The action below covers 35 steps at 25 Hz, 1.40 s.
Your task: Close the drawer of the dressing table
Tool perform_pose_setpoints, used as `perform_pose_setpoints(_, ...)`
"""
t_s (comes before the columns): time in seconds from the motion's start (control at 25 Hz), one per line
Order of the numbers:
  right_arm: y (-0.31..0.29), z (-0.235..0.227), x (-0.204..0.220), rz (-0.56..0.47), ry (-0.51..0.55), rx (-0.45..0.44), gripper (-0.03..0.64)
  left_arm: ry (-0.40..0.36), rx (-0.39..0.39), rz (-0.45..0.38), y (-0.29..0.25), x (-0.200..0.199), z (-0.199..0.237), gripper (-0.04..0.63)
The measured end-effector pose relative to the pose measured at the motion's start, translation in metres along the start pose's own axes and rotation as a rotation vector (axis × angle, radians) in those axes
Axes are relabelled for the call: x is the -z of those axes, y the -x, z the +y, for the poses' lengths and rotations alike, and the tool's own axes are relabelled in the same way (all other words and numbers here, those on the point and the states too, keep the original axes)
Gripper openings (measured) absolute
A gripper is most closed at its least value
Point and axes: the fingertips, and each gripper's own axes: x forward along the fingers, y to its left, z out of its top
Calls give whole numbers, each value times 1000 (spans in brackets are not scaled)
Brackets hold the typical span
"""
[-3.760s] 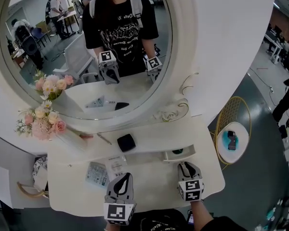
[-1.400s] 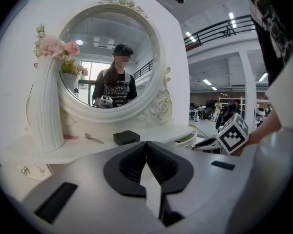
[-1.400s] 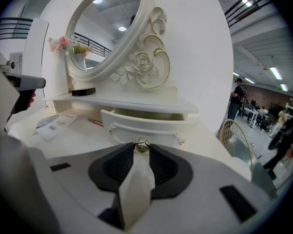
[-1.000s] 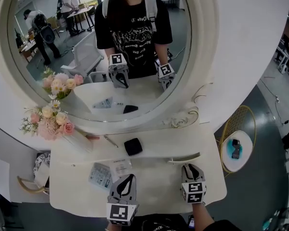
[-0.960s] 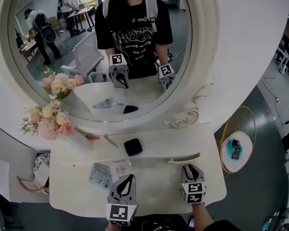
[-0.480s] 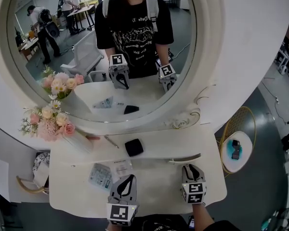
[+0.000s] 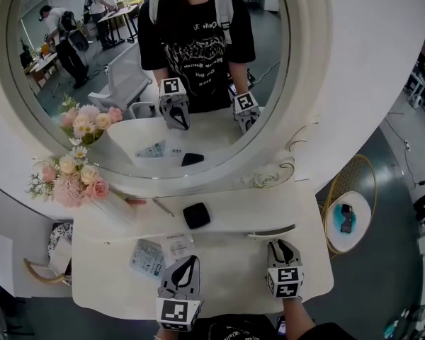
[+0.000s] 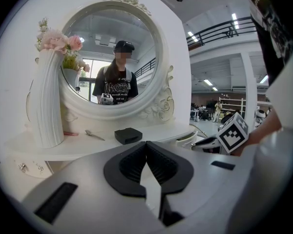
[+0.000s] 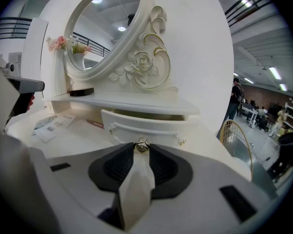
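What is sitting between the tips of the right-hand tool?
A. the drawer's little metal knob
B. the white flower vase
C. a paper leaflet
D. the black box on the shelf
A: the right gripper view shows the right tool with its tips closed on the drawer knob, at the front of the drawer.

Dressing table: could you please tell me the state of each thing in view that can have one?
drawer: almost shut, a narrow gap showing at its top.
right gripper: shut on the drawer knob.
left gripper: shut, empty.
black case: lid closed.
vase: upright.
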Motion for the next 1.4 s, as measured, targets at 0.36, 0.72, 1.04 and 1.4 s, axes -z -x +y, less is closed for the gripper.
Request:
perform_pose_setpoints(0.36,-2,0,0,1,1,-4,107,-10,-3,1,-1,-1,0,17)
perform_pose_setpoints(0.72,-3,-1,0,-1,2,-2,107,-7,-9,5,-1,1,1,17)
perform_pose_setpoints(1.04,-3,-1,-3,-2,2,-1,107,4,-12,7,-1,3,1,17)
perform_pose_setpoints(1.4,-6,-1,-4,-2,-1,0,107,-3,-12,5,-1,-3,2,17)
